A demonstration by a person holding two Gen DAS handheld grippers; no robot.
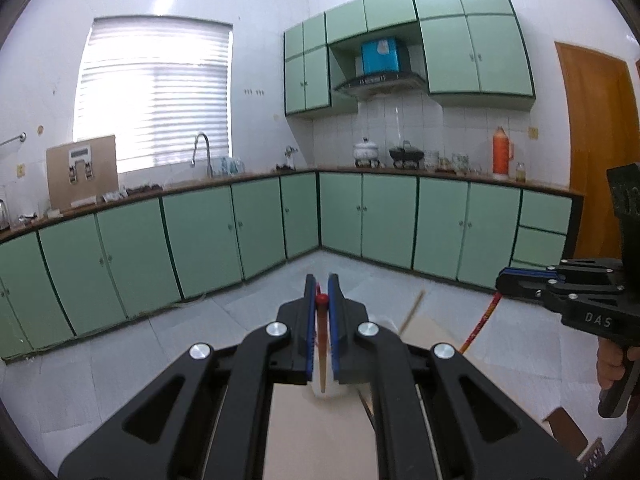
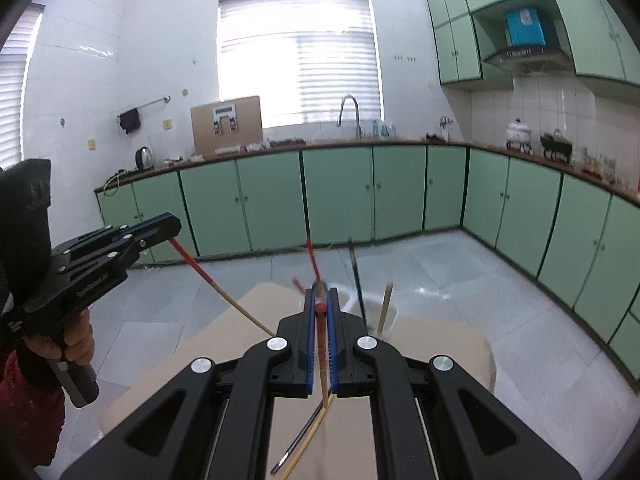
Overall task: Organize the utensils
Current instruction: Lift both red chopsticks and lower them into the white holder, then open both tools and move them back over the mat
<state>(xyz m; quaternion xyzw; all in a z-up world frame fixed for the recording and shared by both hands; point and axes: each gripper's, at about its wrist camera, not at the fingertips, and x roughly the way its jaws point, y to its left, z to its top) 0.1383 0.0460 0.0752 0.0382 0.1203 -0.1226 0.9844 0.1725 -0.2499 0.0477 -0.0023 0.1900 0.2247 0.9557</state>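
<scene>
- Both grippers hold a chopstick. The left gripper [image 1: 321, 292] is nearly closed on a red-topped chopstick [image 1: 322, 344] that runs down between its fingers toward a white holder [image 1: 336, 390] on the tan table [image 1: 316, 436].
- The right gripper [image 2: 320, 300] is likewise nearly closed on its own red-topped chopstick [image 2: 322, 360], tip low over the table.
- Progress, as I judge it: partly done. The right view shows a dark chopstick [image 2: 357, 280] and a pale one [image 2: 385, 308] standing in the holder [image 2: 390, 312] — blurred, so the count is unsure.
- Left to do: the two held sticks must go in, and a dark stick [image 2: 298, 442] and a pale stick [image 2: 308, 440] lie loose on the table near the right gripper.
- Only the right view shows those loose sticks and the upright ones clearly; it also shows the left gripper's stick from the side, slanting down to the table.
- The left view shows the holder directly under its own stick — alignment looks close — plus one pale stick [image 1: 412, 312] tilted beyond, and the right gripper from the side.
</scene>
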